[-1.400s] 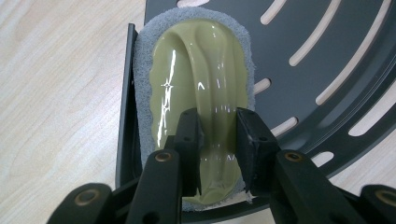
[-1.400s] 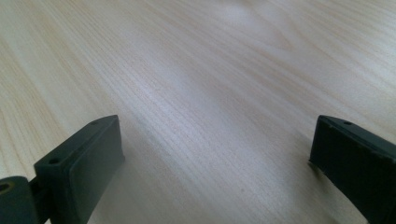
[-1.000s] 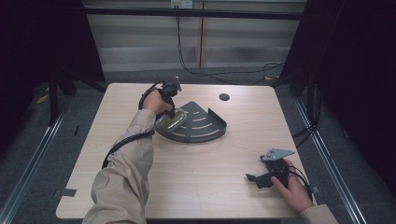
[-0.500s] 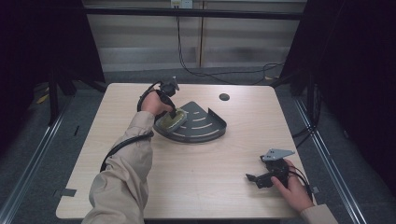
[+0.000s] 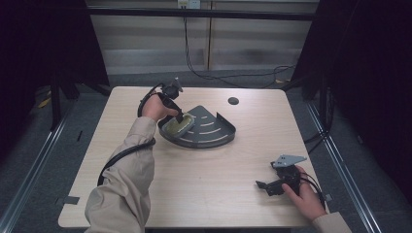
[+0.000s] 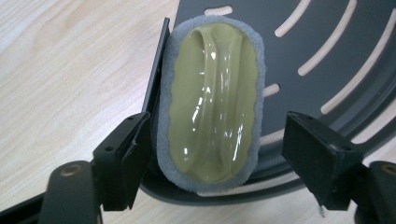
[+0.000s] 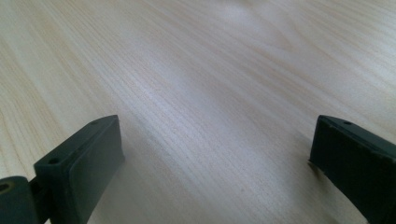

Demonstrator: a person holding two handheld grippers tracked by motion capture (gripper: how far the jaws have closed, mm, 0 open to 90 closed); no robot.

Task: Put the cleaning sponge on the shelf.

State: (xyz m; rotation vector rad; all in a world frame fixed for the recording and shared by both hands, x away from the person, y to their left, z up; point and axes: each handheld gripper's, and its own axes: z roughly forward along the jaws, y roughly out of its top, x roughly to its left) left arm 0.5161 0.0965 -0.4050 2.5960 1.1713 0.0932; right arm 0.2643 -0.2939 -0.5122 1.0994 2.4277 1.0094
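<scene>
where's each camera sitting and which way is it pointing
High view: above the person's side, looking forward and down on the table; both sleeves, hands, left gripper and right gripper show.
Left gripper view: rides that gripper, looking down past its open fingers at the sponge in the rack.
Right gripper view: rides that gripper, looking low across bare table between its open fingers.
Shared: high and left gripper views both show sponge and rack.

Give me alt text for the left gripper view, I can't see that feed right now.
An oval scrubber, with a glossy olive-green top and a grey foam rim, lies at the edge of a dark grey slotted tray, between the open black jaws of the left gripper. Neither jaw clamps it. Pale wood table lies to the left.
</scene>
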